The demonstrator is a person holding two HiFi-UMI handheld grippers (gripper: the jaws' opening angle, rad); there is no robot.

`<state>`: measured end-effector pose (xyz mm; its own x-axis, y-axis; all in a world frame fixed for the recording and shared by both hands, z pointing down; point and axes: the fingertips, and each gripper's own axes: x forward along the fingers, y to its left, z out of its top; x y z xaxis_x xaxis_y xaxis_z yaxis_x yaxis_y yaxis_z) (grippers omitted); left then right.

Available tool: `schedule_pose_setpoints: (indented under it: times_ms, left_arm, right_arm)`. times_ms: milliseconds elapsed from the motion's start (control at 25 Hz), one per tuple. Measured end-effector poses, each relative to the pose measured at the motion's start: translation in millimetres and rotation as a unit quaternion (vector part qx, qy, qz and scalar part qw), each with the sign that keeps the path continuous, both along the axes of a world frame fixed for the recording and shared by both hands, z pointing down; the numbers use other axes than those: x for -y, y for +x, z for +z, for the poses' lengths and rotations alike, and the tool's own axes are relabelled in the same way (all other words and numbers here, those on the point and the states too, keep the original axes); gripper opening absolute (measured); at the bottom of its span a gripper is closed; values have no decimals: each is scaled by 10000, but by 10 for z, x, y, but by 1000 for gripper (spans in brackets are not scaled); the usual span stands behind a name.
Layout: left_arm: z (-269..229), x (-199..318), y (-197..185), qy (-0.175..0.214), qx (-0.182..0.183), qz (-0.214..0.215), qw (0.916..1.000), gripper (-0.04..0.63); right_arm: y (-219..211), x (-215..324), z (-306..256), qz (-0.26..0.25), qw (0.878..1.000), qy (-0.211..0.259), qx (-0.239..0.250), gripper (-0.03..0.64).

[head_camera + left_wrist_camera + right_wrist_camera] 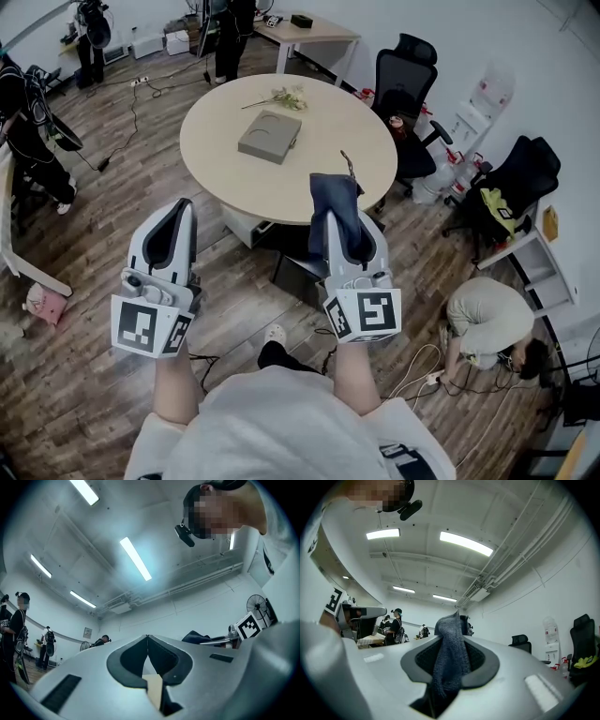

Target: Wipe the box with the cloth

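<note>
With the right gripper [349, 225] clamped on the dark blue cloth [334, 195] and the left gripper [178, 214] pressed together, seemingly empty, it is best to reach forward to the grey box [270, 136] lying mid-way on the round table [217, 161] and lay the cloth flat.

One round table [225, 173]. One grey box [270, 137]. One flower sprig [283, 97]. One dark blue cloth [334, 195]. Two grippers: left gripper [180, 208], right gripper [345, 227]. Two black office chairs: nearer chair [405, 86], farther chair [521, 173]. One crouching person [483, 319].
</note>
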<state>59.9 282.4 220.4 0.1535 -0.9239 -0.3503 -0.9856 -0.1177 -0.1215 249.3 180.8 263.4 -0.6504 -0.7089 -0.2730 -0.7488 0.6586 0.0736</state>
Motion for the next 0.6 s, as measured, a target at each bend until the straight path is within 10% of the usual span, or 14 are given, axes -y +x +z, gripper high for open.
schedule_pose_setpoints:
  times_ms: [600]
  left_arm:
    - [-62, 1150, -85, 79, 33, -119, 9999, 8]
  right_arm:
    - [-153, 1191, -58, -193, 9998, 15, 32, 90]
